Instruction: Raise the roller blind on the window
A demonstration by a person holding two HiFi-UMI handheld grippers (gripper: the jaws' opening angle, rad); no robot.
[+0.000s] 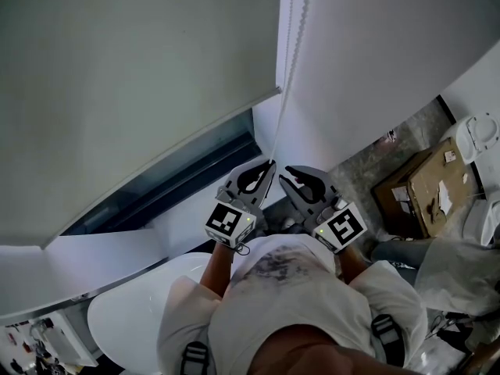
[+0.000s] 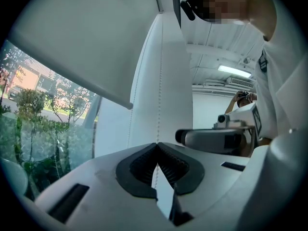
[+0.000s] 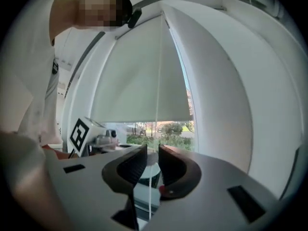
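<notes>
Blind [image 1: 133,92] hangs partly lowered. Just right of it, left tongs [image 2: 156,146] clamp its cord [image 2: 158,112]. Right tongs [image 3: 153,153] stand apart around the cord. A box [image 1: 418,190] lies farther right; I cannot tell its contents.

Cardboard box [image 1: 418,190] — trees [image 2: 30,107] outside

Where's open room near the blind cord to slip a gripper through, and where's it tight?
Open: the bare white wall right of the bead chain, and the white ledge below the blind. Tight: at the chain's lower end, where the left gripper is shut on it and the right gripper stands open around it.
</notes>
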